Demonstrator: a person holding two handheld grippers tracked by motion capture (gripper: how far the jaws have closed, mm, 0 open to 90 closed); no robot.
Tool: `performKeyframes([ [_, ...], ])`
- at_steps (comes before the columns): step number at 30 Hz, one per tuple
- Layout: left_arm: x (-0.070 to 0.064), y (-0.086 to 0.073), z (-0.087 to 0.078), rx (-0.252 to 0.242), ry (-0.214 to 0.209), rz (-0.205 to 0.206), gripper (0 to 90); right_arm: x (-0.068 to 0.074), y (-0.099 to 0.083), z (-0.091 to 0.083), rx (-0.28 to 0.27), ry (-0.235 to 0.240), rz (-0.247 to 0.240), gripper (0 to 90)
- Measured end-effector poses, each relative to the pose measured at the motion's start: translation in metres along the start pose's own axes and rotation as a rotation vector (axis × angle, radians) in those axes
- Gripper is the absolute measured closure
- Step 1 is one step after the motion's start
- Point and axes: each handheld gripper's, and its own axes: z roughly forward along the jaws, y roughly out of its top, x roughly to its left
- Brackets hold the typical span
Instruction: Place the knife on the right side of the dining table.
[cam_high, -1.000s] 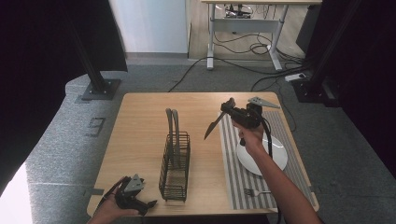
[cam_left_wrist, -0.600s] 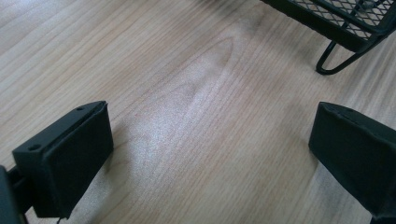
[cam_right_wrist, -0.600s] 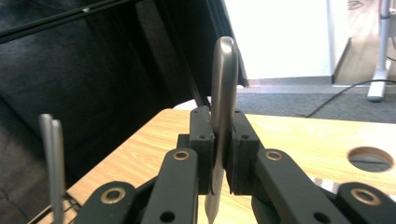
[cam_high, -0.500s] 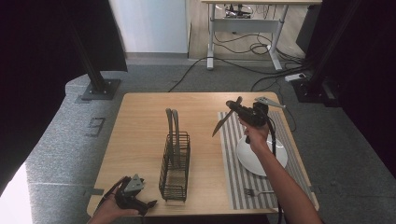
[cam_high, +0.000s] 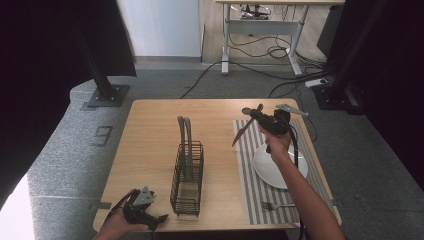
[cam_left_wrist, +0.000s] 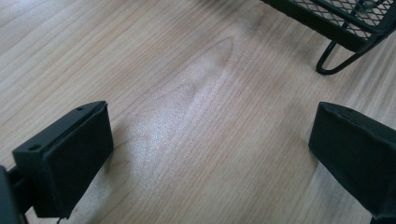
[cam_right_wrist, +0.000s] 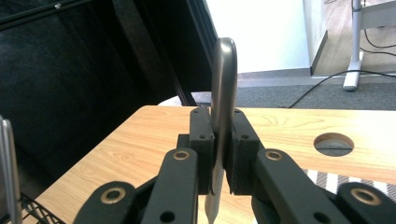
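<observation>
Up over the far right part of the table (cam_high: 150, 145), right gripper (cam_high: 261, 118) clamped tight on a knife (cam_high: 243, 131), jaws pressed flat against both faces of the metal in the right gripper view, where the knife (cam_right_wrist: 222, 93) stands on edge with its rounded handle end above the jaws. Seen from the high view, blade slanting down and to the left out of the grip, clear of the tabletop. Just below that gripper, a striped placemat (cam_high: 250, 185) with a white plate (cam_high: 280, 167) on it, the holding hand (cam_high: 276, 142) above the plate's far rim. Nearer the person on the same mat, a fork (cam_high: 277, 205) lying flat, well apart from the knife. Left of the knife, a black wire caddy (cam_high: 187, 177) with two utensils standing in it (too small to tell which kind).

At the near left corner, left gripper (cam_high: 161, 218) resting low, jaws spread wide on nothing, bare wood between them in the left gripper view. Caddy foot and mesh (cam_left_wrist: 343, 28) just beyond its right jaw.
</observation>
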Motion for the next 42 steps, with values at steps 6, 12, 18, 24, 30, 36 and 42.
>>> performKeyframes([
  [6,0.000,0.000,0.000,0.000,0.000,0.000,0.0,-0.007,0.001,-0.002,-0.010,-0.012,0.006,82.6],
  [12,0.000,0.000,0.000,0.000,-0.001,0.001,0.0,-0.014,0.002,-0.003,-0.019,-0.023,0.018,82.5],
  [18,0.000,0.000,0.000,0.000,0.000,0.000,0.0,-0.019,0.007,-0.007,-0.030,-0.033,0.007,82.6],
  [24,0.000,0.000,0.000,0.001,-0.001,0.001,0.0,-0.030,0.009,-0.005,-0.034,-0.056,0.026,82.5],
  [30,0.000,0.000,0.000,0.001,-0.002,0.002,0.0,-0.033,0.010,0.001,-0.024,-0.072,0.024,82.5],
  [36,0.000,0.000,0.000,0.001,-0.002,0.002,0.0,-0.035,0.014,0.006,-0.035,-0.091,0.016,82.5],
  [42,0.000,0.000,0.000,0.001,-0.002,0.002,0.0,-0.042,0.015,0.013,-0.032,-0.111,0.020,82.5],
])
